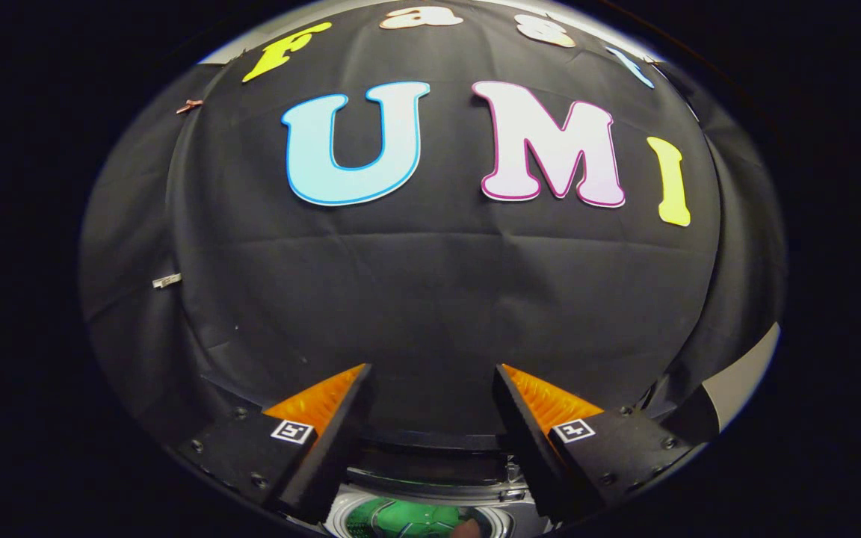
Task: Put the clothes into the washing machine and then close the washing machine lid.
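At the bottom centre of the frame, low between the two fingers, sits the washing machine (419,515), seen from above. Its round drum opening (408,521) shows a green, glossy inside; whether that green is cloth or a reflection cannot be told, as the patch is small and cut off by the lower edge. A darker band, part of the machine's top or raised lid (430,463), runs across just above the opening; which of the two it is cannot be made out.

The claw (430,381) stands wide, its fingers well apart with nothing between them. The left finger (318,433) rises from the lower left, the right finger (550,437) from the lower right, and both tips point up toward the booth's black cloth wall (430,284). The machine lies under and slightly behind the fingertips, not ahead of them.

Beyond the tips there is open room up to the cloth wall, which spans the middle and upper frame. At the lower right edge a pale strip of panel (744,373) shows past the cloth's border.
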{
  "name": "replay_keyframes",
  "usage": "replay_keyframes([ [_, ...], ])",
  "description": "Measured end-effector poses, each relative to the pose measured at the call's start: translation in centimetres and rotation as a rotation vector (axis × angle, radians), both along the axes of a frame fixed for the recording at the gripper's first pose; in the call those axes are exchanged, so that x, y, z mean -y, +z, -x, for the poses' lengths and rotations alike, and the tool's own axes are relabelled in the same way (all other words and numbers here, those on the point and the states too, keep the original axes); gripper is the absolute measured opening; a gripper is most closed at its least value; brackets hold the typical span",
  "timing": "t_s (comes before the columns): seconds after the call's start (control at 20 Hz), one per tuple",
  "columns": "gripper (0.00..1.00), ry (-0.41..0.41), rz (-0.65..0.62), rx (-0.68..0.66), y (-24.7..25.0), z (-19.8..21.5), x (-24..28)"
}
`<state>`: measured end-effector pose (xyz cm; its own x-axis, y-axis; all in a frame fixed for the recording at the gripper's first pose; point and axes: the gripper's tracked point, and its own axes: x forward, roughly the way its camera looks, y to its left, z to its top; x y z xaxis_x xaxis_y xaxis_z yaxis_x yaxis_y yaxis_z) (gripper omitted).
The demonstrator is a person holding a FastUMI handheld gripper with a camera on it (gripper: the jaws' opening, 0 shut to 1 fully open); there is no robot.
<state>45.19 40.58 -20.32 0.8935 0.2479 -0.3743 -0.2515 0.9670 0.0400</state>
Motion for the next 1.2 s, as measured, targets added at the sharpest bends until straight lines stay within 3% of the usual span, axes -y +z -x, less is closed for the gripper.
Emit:
replay_keyframes([
  [1.2, 0.99, 0.036, -0.009, 0.108, -0.6, 11.5, 1.3],
])
